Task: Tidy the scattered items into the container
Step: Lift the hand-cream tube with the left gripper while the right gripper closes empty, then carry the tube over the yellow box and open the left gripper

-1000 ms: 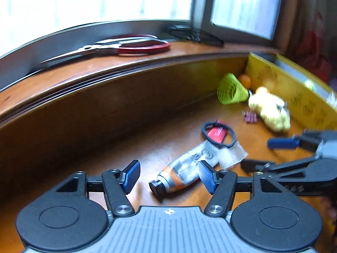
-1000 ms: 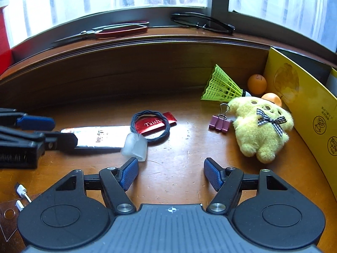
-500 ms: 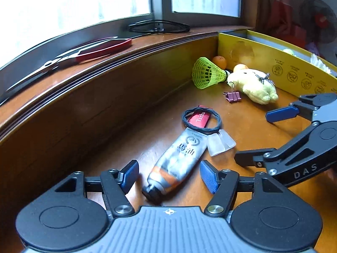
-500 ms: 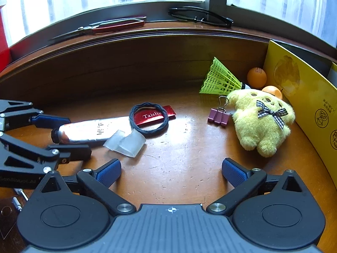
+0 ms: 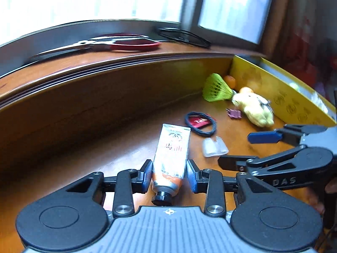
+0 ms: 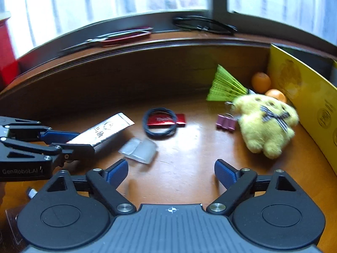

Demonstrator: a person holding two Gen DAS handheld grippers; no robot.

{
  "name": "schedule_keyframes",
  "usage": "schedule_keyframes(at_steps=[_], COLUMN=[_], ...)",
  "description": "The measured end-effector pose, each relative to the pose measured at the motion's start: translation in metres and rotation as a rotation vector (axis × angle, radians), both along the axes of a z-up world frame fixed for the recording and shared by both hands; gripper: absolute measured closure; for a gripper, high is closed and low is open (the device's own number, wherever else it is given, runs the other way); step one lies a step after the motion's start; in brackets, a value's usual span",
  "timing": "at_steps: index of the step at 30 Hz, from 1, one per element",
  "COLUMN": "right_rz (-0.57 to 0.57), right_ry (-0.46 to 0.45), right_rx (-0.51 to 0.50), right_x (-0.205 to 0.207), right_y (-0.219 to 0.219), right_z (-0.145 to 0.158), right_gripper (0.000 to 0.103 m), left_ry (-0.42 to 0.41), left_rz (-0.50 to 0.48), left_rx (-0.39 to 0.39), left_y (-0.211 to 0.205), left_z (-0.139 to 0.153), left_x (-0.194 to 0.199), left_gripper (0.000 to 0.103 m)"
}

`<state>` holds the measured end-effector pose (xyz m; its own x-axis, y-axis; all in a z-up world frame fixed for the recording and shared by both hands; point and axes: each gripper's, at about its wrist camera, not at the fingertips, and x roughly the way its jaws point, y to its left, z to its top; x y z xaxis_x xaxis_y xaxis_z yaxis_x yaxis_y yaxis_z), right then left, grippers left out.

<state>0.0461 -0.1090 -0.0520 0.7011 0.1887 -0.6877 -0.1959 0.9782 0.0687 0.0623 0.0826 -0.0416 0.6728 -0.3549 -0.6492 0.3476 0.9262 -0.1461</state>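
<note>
My left gripper (image 5: 169,174) has just been closing around the silver and orange tube (image 5: 171,157), which lies on the wooden counter (image 6: 189,181) cap toward the camera. The left pad is against the tube's side, but the right one looks like it has a sliver of gap, so I'm not calling it a pinch.

My right gripper (image 6: 170,171) has its fingers spread wide over bare wood with nothing between them, after easing in a touch. Just ahead of it sits a clear plastic cap (image 6: 140,150).

Further back are a black hair tie (image 6: 159,123) lying over a red packet (image 6: 168,120), a pink binder clip (image 6: 225,122), a yellow plush toy (image 6: 265,126), a green shuttlecock (image 6: 226,85) and two orange balls (image 6: 261,80). The yellow box (image 6: 305,97) stands at the right edge, beside the plush.
</note>
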Motion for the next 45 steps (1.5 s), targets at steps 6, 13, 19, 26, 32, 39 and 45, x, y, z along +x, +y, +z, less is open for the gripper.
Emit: schedule_keyframes(at_steps=[6,13,19,26,32,39,45], right_rz=[0.06,0.077,0.083,0.013,-0.043,-0.037,-0.006], right_ry=[-0.026,-0.064,-0.069,-0.037,-0.067,-0.081,-0.073], right_rx=[-0.028,-0.058,-0.035,0.07,0.146,0.198,0.219], right_x=[0.012,0.015,0.011,-0.008,-0.035,-0.058,-0.069], right_y=[0.026,0.035,0.03,0.002,-0.031,-0.06,-0.09], right_z=[-0.002,-0.005,0.005,0.021,0.043,0.059,0.066], right_gripper=[0.042,0.069,0.095,0.098,0.098,0.098,0.098], left_ry=[-0.001,0.02,0.006,-0.032,-0.094,-0.115,-0.116], left_rz=[0.096,0.104,0.101,0.103,0.103,0.087,0.091], left_rx=[-0.04,-0.054,-0.037,-0.025,0.013,0.037,0.046], left_y=[0.012,0.008,0.001,-0.005,-0.029,-0.068,-0.107], left_z=[0.007,0.009,0.017,0.034,0.054,0.069,0.081], left_x=[-0.013,-0.016,-0.032,-0.056,-0.082,-0.105,-0.104], left_gripper=[0.066,0.066,0.066,0.066,0.066,0.066,0.066])
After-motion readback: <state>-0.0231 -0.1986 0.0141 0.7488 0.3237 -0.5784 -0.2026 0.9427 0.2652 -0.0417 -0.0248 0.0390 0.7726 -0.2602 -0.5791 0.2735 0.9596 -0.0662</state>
